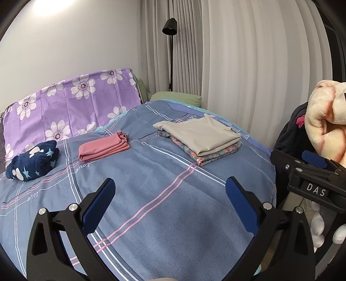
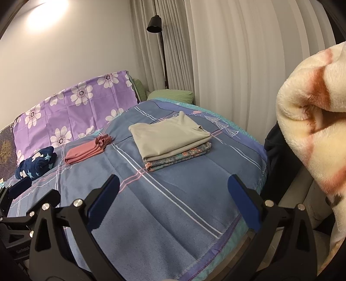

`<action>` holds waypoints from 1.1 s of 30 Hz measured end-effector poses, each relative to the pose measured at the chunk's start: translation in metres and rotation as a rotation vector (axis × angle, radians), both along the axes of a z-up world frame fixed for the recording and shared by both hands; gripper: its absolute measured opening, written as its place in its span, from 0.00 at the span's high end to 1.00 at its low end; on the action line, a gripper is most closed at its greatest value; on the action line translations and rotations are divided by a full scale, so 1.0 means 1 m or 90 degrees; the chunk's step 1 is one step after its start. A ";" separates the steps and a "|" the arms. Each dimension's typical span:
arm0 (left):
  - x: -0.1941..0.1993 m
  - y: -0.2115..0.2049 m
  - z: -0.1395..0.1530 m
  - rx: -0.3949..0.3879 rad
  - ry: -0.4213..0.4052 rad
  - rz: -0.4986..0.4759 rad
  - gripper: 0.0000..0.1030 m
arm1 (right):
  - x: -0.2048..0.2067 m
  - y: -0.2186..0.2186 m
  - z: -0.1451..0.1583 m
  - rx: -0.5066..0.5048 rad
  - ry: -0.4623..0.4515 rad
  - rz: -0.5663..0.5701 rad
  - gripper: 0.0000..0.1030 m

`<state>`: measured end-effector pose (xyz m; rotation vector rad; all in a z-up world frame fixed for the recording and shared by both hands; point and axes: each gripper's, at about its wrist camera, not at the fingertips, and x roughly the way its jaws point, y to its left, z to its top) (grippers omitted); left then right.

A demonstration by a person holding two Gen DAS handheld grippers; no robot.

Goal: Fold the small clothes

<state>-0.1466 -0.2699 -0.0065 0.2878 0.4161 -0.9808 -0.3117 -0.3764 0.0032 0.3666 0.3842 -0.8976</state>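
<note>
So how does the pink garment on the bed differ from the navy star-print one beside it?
The pink garment is plain and folded into flat layers; the navy star-print garment is patterned and bunched in a rounded heap. The pink one lies nearer the beige-topped stack; the navy one sits nearer the purple floral pillow. Both rest on the blue bedspread, untouched.

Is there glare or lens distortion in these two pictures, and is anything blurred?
Left wrist view: bright glare on the wall, the curtain bowed by the fisheye, dark corners. Right wrist view: the same glare, and the near fleece blanket looks soft.
</note>
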 end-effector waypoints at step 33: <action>0.003 -0.001 -0.011 0.031 0.009 -0.008 0.01 | 0.011 -0.004 -0.010 0.020 0.017 0.006 0.02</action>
